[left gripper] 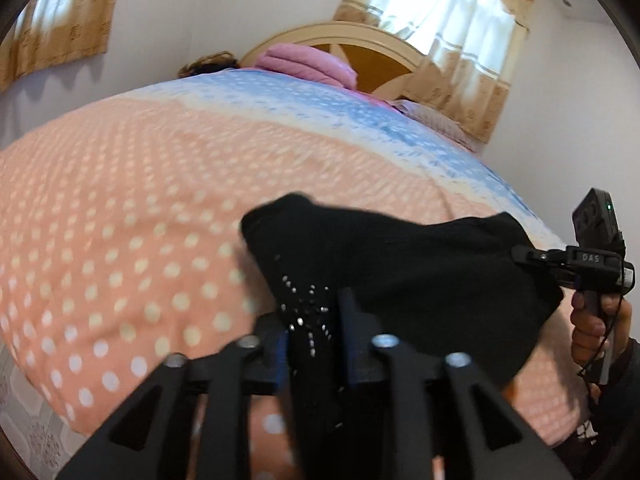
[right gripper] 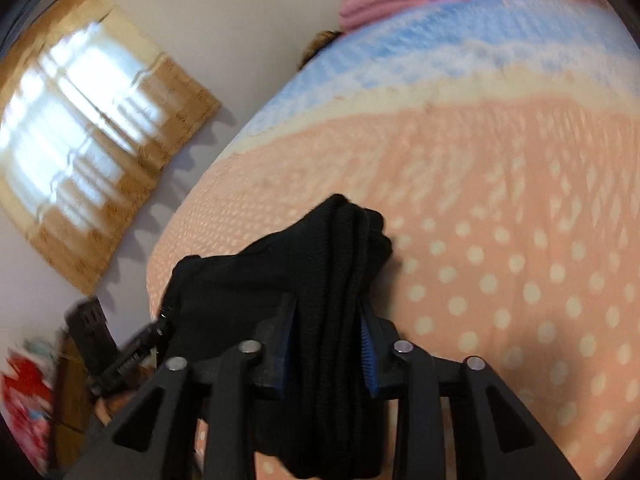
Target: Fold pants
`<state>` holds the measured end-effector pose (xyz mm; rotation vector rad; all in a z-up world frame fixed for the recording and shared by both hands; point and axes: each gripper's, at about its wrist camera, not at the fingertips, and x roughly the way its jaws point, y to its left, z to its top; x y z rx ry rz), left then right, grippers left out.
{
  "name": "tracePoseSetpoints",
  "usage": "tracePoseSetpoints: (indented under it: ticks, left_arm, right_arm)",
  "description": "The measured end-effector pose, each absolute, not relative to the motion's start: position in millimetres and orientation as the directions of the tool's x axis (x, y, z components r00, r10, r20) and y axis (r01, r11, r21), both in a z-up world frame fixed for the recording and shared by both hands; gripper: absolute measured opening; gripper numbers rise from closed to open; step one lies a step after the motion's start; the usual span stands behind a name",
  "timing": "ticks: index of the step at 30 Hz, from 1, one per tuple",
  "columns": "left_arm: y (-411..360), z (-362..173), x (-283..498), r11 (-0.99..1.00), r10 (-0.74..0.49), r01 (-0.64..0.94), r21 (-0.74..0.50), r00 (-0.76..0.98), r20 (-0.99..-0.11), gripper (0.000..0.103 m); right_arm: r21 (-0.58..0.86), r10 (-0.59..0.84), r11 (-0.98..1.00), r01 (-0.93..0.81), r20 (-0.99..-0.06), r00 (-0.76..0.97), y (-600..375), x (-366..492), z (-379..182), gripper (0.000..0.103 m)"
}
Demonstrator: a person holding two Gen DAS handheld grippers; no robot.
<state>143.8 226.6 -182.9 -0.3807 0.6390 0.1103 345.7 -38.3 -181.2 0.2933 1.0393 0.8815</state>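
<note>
Both black two-finger grippers, left and right, point downward, each with dark folded fabric bunched between its blue-padded jaws.

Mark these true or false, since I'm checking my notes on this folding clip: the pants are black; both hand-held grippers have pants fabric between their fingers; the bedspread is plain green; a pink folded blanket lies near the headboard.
1. The pants are black: true.
2. The left hand-held gripper and right hand-held gripper both have pants fabric between their fingers: true.
3. The bedspread is plain green: false; it is peach with white dots and a blue band.
4. A pink folded blanket lies near the headboard: true.
</note>
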Motion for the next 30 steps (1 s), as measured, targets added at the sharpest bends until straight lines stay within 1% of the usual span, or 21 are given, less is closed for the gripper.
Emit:
tracePoseSetpoints:
  ticks: [1,3,5,9,13,15,19,21,22,25,30]
  left_arm:
    - [228.0,-183.8,141.8,0.92,0.001,-0.234,-0.315,0.804,-0.594,0.053]
    - [228.9,-186.6,139.4,0.914,-0.002,-0.233,-0.331,0.815,-0.58,0.055]
    - [232.4,-186.8,138.9,0.916,0.001,-0.232,-0.328,0.818,-0.576,0.058]
    - [233.6,-184.4,124.2,0.914,0.02,-0.25,-0.32,0.814,-0.58,0.066]
    - [230.4,-183.2,116.3,0.921,0.062,-0.275,-0.275,0.802,-0.594,0.074]
    - [228.8,-183.4,116.6,0.92,0.082,-0.292,-0.261,0.796,-0.6,0.075]
    - [225.3,-180.9,112.4,0.913,0.112,-0.324,-0.246,0.781,-0.614,0.076]
    - [221.4,-178.5,108.7,0.914,0.151,-0.348,-0.208,0.768,-0.622,0.08]
    - [219.4,-177.5,106.8,0.913,0.165,-0.357,-0.196,0.765,-0.623,0.082]
    - [214.6,-173.3,98.8,0.909,0.195,-0.379,-0.172,0.753,-0.628,0.083]
    - [206.7,-164.6,87.1,0.914,0.202,-0.374,-0.155,0.753,-0.626,0.083]
  right_arm:
    - [0.639,0.771,0.616,-0.459,-0.608,0.188,-45.9,350.9,-188.8,0.041]
    - [0.661,0.786,0.6,-0.451,-0.591,0.18,-55.7,351.9,-191.3,0.041]
    - [0.631,0.771,0.617,-0.47,-0.606,0.199,-59.2,348.5,-188.4,0.043]
    - [0.636,0.774,0.619,-0.461,-0.594,0.22,-67.6,348.2,-186.8,0.044]
    - [0.623,0.765,0.633,-0.459,-0.593,0.251,-76.3,343.7,-186.1,0.046]
    - [0.585,0.742,0.659,-0.473,-0.609,0.281,-75.2,337.8,-182.9,0.048]
    - [0.543,0.708,0.698,-0.467,-0.621,0.336,-83.0,326.1,-176.1,0.052]
    - [0.499,0.672,0.733,-0.462,-0.633,0.383,-88.5,317.1,-170.9,0.056]
    - [0.473,0.65,0.754,-0.457,-0.639,0.41,-90.7,312.8,-167.9,0.056]
    - [0.394,0.577,0.812,-0.431,-0.657,0.485,-96.1,297.9,-157.8,0.056]
    - [0.352,0.539,0.838,-0.416,-0.651,0.534,-107.4,273.6,-146.6,0.057]
